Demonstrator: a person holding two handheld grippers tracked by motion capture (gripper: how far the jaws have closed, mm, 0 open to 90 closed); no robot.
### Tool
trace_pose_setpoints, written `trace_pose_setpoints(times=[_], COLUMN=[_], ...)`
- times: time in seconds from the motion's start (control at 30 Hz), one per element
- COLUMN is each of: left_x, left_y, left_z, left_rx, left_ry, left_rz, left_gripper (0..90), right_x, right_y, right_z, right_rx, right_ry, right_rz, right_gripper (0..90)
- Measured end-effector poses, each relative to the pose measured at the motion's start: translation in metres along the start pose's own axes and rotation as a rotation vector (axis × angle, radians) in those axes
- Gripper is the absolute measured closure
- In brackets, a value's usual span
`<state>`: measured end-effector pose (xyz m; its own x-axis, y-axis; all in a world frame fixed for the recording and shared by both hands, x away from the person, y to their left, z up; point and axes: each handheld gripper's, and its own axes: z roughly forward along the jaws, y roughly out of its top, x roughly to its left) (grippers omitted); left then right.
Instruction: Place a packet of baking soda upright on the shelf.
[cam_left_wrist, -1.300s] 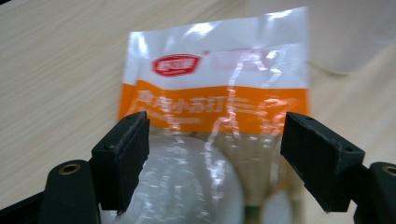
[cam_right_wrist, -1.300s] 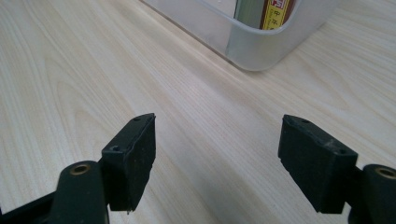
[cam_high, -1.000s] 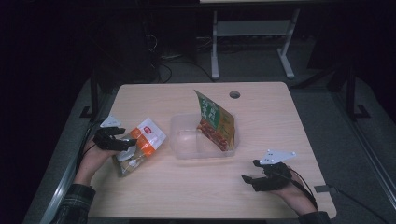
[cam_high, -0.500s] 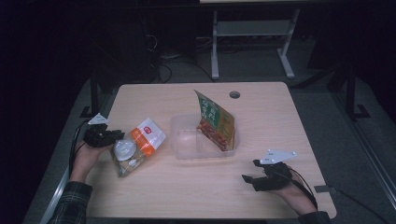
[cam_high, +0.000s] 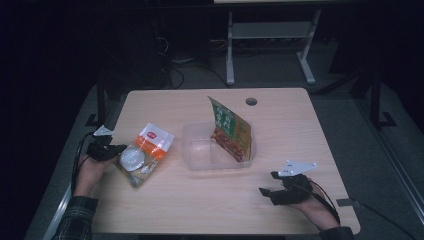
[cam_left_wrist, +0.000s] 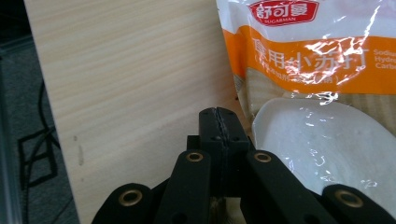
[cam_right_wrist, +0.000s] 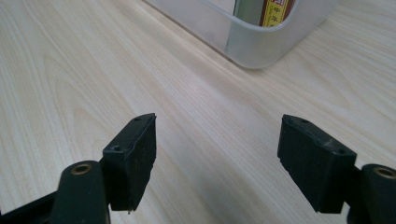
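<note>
The left gripper (cam_left_wrist: 218, 122), just closed and empty, had to reopen and straddle the glossy orange-and-white pouch's (cam_left_wrist: 317, 60) edge.

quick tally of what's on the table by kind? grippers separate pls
Pouches: 2 - orange-and-white pouch flat on the table, green pouch leaning in the tub
Clear plastic tub: 1
Grippers: 2 - left gripper shut beside the orange-and-white pouch, right gripper open
Total: 3 items, plus 2 grippers
</note>
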<state>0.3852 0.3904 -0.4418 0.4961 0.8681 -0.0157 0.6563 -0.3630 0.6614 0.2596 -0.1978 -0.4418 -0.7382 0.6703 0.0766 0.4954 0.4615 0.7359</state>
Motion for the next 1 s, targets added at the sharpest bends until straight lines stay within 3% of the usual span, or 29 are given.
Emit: trace_pose_setpoints(times=[0.13,0.2,0.53,0.73,0.77,0.8,0.9,0.93,1.0], left_x=[-0.005,-0.008,-0.027,-0.034,-0.034,-0.031,-0.027,-0.026,-0.029], left_y=[-0.003,-0.005,-0.004,0.000,0.001,0.005,0.010,0.014,0.019], left_z=[-0.002,-0.003,0.001,0.003,0.003,-0.001,-0.006,-0.010,-0.011], left_rx=[-0.004,0.016,0.014,0.018,0.015,-0.028,-0.060,-0.100,-0.116], left_ry=[-0.025,-0.032,-0.106,-0.121,-0.112,-0.101,-0.108,-0.143,-0.159], left_rz=[-0.005,0.021,0.104,0.130,0.131,0.114,0.085,0.053,0.045], left_gripper=[89.7,89.7,89.8,89.6,89.4,83.9,74.7,70.1,62.7], right_x=[0.000,-0.001,0.000,0.000,-0.001,-0.001,-0.001,-0.002,-0.002], right_y=[0.000,0.000,0.000,0.000,0.000,-0.001,-0.001,-0.001,-0.001], right_z=[-0.001,-0.001,-0.002,-0.002,-0.002,-0.003,-0.003,-0.003,-0.003], right_rx=[-0.003,-0.002,-0.008,-0.008,-0.008,-0.008,-0.007,-0.008,-0.006], right_ry=[0.003,0.003,0.005,0.005,0.003,0.002,0.000,-0.001,-0.002], right_rz=[0.002,0.001,-0.003,-0.002,-0.001,0.005,0.004,0.004,0.005], right_gripper=[27.7,27.7,27.7,27.7,27.7,27.7,27.7,27.7,27.8])
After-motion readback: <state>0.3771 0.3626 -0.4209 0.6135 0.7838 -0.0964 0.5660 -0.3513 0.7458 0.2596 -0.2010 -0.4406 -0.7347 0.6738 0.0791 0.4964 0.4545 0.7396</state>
